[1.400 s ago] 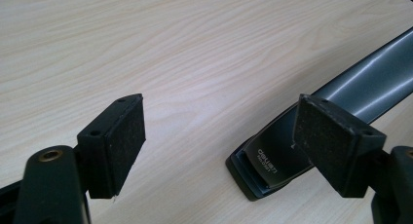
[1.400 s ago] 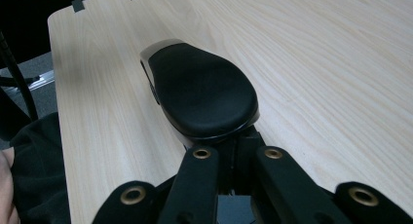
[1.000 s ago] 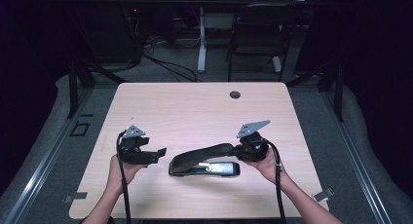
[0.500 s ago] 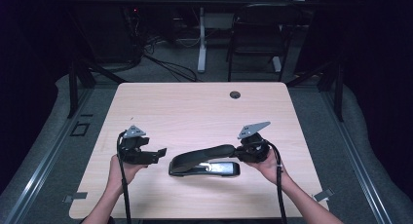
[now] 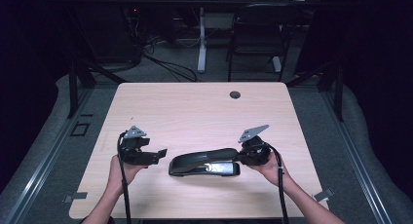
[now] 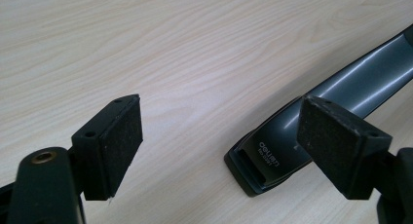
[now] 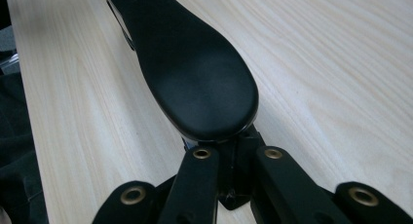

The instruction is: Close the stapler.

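Note:
A long black stapler (image 5: 204,163) lies on the wooden table (image 5: 195,112) near the front edge, its curved top arm lifted over a silvery base. In the left gripper view its labelled front end (image 6: 272,156) rests just ahead of the right-hand pad. My left gripper (image 5: 160,155) (image 6: 219,136) is open, a little left of that end, with only bare table between its pads. My right gripper (image 5: 241,158) (image 7: 233,141) is shut at the stapler's other end. Its tips are hidden under the rounded black handle (image 7: 195,78), so I cannot tell whether they pinch any part.
A round cable hole (image 5: 235,94) sits near the table's far edge. Beyond the table stand a dark chair (image 5: 258,34) and a white desk leg (image 5: 201,39) among floor cables. Both forearms come in over the front edge.

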Demonstrator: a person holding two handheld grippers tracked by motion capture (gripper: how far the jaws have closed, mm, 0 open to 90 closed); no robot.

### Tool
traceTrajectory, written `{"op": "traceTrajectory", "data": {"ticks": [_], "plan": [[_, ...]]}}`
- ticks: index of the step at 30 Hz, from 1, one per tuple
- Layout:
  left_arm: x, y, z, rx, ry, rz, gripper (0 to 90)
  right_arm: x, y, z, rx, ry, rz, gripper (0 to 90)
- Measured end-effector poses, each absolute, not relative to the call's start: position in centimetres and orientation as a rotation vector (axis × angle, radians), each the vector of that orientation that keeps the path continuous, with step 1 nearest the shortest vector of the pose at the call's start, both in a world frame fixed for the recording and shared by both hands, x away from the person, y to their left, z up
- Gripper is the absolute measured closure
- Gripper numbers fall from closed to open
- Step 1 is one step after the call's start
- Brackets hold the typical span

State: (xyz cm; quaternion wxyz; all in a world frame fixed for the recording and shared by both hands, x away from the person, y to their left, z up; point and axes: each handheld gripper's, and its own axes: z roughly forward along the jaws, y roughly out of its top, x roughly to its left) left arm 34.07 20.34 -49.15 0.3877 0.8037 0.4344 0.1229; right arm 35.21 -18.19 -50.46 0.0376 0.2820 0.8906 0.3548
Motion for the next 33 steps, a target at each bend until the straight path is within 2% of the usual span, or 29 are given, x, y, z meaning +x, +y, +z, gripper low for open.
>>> {"op": "traceTrajectory", "data": {"ticks": [16,21,25,29,33], "plan": [[34.1,20.4,-49.2,2.052,1.104,0.31,17.5,36.0,-18.9,-51.9,0.937,2.785,0.976,90.0],[34.1,20.4,-49.2,2.051,1.106,0.313,17.4,36.2,-20.0,-51.0,1.018,2.678,0.909,90.0],[34.2,20.5,-49.2,2.049,1.108,0.318,16.8,35.7,-21.1,-48.8,1.039,2.576,1.071,90.0],[34.2,20.5,-49.3,2.053,1.115,0.314,16.4,34.4,-20.1,-47.6,0.905,2.603,1.176,89.6],[34.2,20.5,-49.3,2.052,1.115,0.318,16.3,33.9,-18.8,-47.9,0.85,2.645,1.147,90.0]]}}
